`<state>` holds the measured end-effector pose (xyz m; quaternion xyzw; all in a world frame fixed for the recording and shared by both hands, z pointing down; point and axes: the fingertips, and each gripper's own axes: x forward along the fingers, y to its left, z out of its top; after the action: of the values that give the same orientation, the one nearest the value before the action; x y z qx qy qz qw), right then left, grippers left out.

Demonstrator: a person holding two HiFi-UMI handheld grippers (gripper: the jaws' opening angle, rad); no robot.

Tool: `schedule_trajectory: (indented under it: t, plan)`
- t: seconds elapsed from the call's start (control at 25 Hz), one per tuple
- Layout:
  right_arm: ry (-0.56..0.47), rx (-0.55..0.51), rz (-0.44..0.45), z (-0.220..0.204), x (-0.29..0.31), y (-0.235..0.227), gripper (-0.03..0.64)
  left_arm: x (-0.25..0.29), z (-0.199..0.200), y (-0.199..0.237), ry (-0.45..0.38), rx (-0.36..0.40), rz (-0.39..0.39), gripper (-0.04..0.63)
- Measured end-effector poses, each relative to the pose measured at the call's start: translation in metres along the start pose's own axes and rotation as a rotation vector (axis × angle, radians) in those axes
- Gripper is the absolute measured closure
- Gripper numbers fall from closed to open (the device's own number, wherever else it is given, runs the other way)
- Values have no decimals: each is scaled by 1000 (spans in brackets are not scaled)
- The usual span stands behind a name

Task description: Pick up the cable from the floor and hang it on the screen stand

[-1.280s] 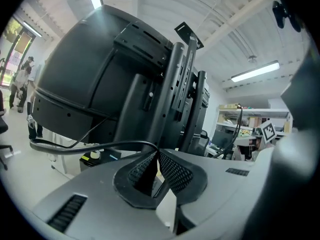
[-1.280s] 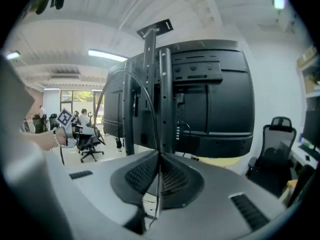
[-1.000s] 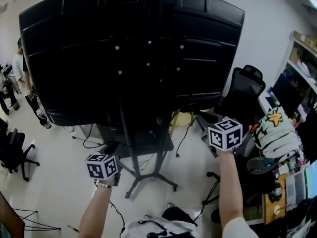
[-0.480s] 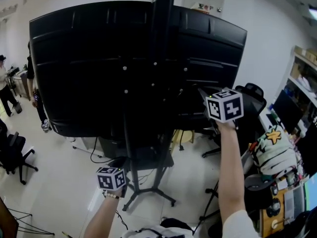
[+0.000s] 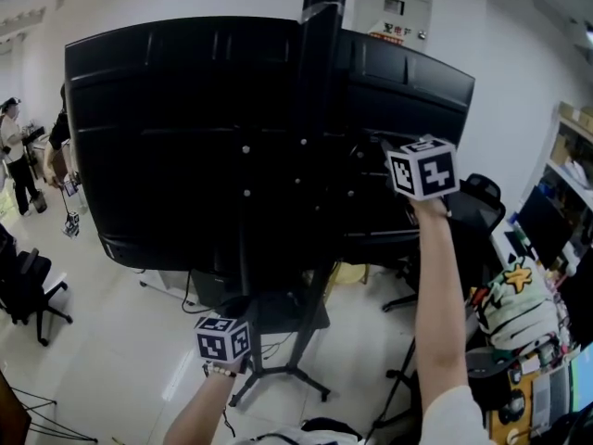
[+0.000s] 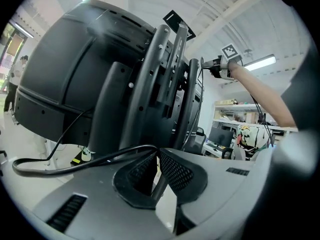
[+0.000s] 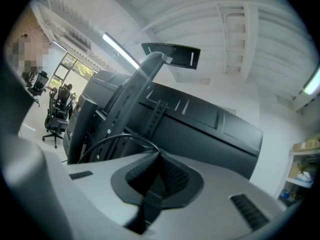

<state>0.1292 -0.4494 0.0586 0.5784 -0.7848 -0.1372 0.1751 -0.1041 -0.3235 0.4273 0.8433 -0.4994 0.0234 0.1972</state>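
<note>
Rising right gripper point(image 7: 159, 157), cable point(image 7: 121, 135) clamped

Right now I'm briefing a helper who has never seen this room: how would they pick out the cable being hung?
Find the big black screen, viewed from behind on its stand. The left hand-held gripper, low by the stand's base, and the right hand-held gripper, high beside its column, both pinch one thin black cable. Unlike the stand's rigid straight bars, it curves in loops.
</note>
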Motion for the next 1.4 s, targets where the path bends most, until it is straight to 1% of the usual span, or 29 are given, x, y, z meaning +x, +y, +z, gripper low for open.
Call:
schedule_trajectory:
  t: [0.16, 0.36, 0.52, 0.64, 0.8, 1.0, 1.24, 1.32, 1.4]
  plan:
    - [-6, -39, -16, 19, 13, -6, 594, 5, 12, 9, -27, -8, 23, 580]
    - [-8, -55, -14, 34, 30, -13, 594, 9, 18, 18, -40, -15, 40, 580]
    - [-11, -77, -11, 35, 45, -16, 592, 13, 19, 25, -48, -17, 63, 580]
    - [-5, -116, -14, 35, 54, -17, 592, 18, 16, 31, -48, -30, 80, 580]
    - [39, -169, -43, 28, 65, -21, 591, 21, 12, 34, -42, -37, 89, 580]
    - [103, -203, -79, 9, 66, -31, 591, 27, 6, 29, -25, -38, 74, 580]
    - [100, -211, -70, -1, 50, -28, 591, 35, -3, 21, -11, -43, 45, 569]
    - [100, -202, -66, -9, 44, -25, 589, 38, -10, 14, 11, -36, 21, 561]
    - [98, -192, -64, -18, 39, -23, 584, 40, -21, 5, 51, -21, -6, 552]
